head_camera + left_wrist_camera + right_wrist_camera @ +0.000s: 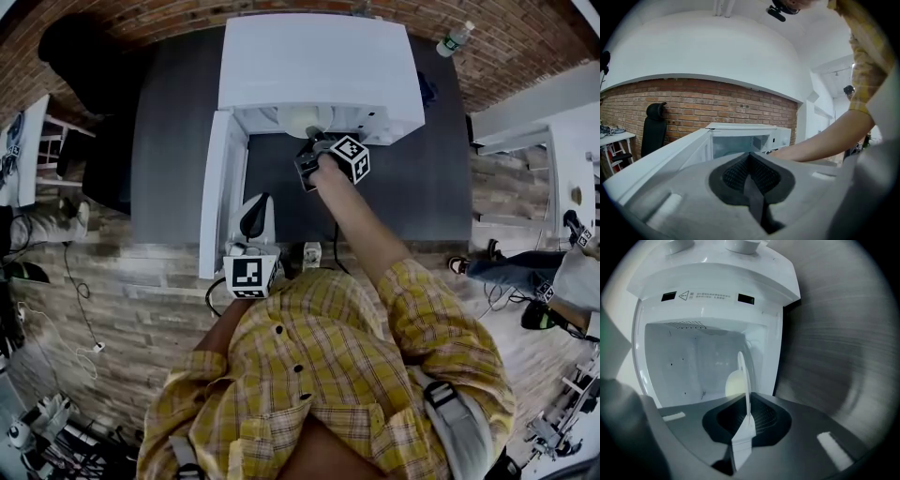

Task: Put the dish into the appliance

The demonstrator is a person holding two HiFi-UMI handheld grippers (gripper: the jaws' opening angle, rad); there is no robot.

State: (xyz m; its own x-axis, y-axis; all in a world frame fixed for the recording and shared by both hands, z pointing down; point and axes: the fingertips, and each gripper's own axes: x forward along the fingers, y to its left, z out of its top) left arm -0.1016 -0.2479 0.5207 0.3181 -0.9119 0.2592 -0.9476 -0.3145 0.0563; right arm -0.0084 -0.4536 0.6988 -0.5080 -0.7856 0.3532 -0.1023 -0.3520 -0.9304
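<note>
I see a dark counter (412,178) under a brick wall (525,56), carrying the white appliance (309,66), centre top, door open. My right gripper (746,425) jaws clamp a thin white dish (746,394) edge-on at its mouth. The left gripper (750,176) jaws are pressed together, empty.

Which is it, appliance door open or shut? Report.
Open. The door stands swung out left; the right gripper holds the dish before the exposed cavity.

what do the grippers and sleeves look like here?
Left gripper and right gripper: light grey bodies, black ribbed pads inside. Each carries a white marker cube with black squares, left and right. Yellow plaid shirt, sleeves ending near the elbow.
</note>
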